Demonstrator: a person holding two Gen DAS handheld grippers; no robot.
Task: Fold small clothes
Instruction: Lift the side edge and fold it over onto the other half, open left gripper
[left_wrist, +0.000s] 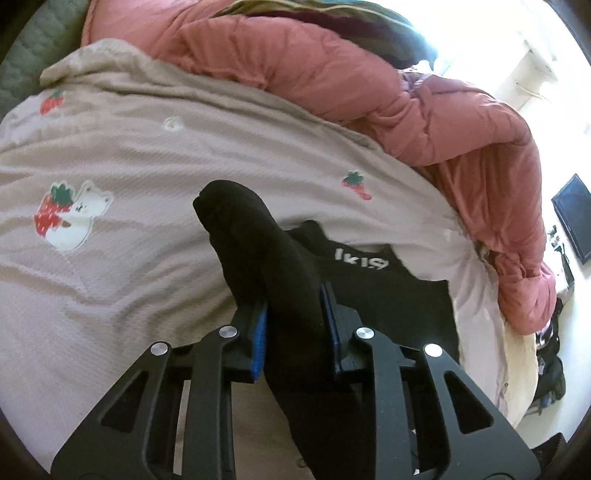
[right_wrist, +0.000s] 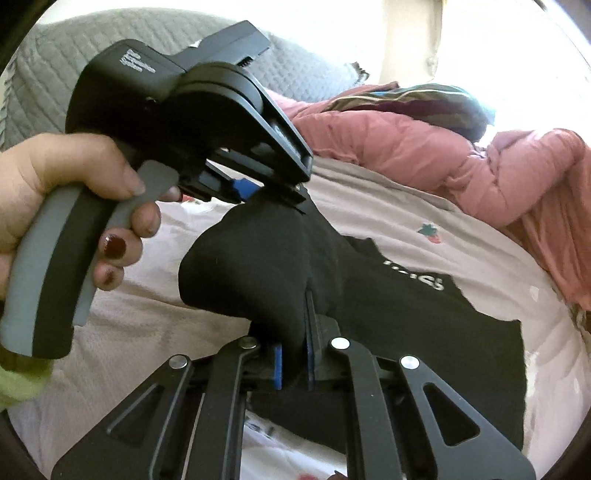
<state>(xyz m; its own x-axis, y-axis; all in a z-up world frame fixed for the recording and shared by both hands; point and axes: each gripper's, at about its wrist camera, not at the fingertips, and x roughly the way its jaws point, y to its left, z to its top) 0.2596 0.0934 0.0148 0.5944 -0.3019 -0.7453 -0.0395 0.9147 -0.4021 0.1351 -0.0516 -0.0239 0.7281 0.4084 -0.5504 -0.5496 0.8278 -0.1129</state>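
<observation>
A black garment with white lettering lies on the pale pink bedsheet; the sheet is printed with strawberries and a bear. Part of the garment is lifted off the bed as a bunched fold held between both grippers. My left gripper is shut on that fold, which sticks out past its blue pads. In the right wrist view, a hand grips the left gripper from the upper left. My right gripper is shut on the near end of the same fold. The rest of the garment trails down to the sheet.
A bunched pink-red quilt lies along the far and right side of the bed, with striped cloth behind it. A grey quilted pillow sits at the back left. Beyond the bed's right edge are a dark screen and a clothes heap.
</observation>
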